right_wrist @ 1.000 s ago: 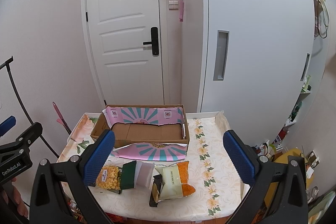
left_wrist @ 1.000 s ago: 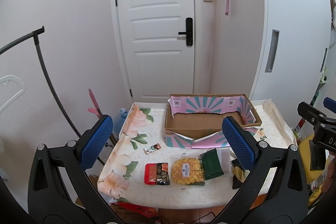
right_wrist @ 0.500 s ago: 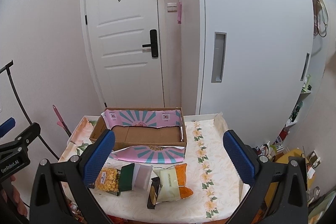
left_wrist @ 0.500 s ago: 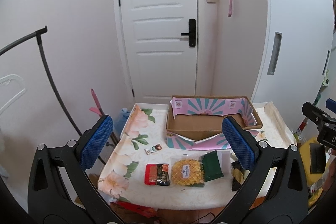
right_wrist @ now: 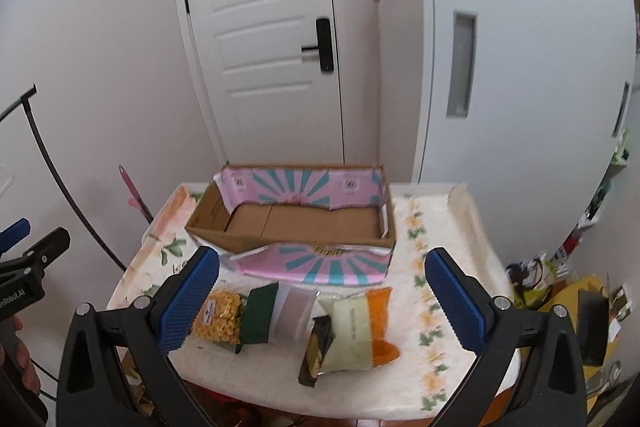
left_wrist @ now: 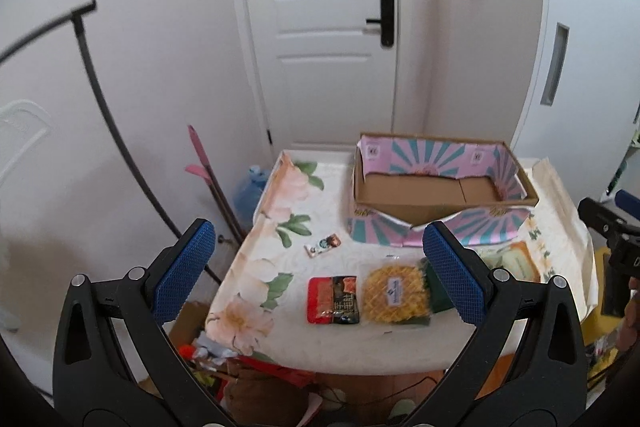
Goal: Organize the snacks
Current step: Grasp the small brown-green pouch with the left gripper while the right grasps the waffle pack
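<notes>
An open cardboard box (left_wrist: 436, 187) with pink and teal flaps stands at the back of the floral table (left_wrist: 280, 227); it also shows in the right wrist view (right_wrist: 296, 223). In front lie a red packet (left_wrist: 332, 301), a yellow waffle pack (left_wrist: 394, 295), a small wrapped sweet (left_wrist: 323, 245), a green pack (right_wrist: 258, 315), a clear white bag (right_wrist: 294, 313) and a pale green and orange bag (right_wrist: 356, 331). My left gripper (left_wrist: 320, 275) is open and empty above the table's near edge. My right gripper (right_wrist: 320, 303) is open and empty over the snacks.
A white door (left_wrist: 328, 27) and a white cabinet (right_wrist: 520, 67) stand behind the table. A black curved rack pole (left_wrist: 100, 99) and a pink-handled tool (left_wrist: 204, 167) stand to the left. Clutter lies on the floor under the table (left_wrist: 248, 367) and to the right (right_wrist: 560, 267).
Both grippers have moved closer to the table and tilted down; the snacks and box look larger in both views. Nothing on the table has moved.
</notes>
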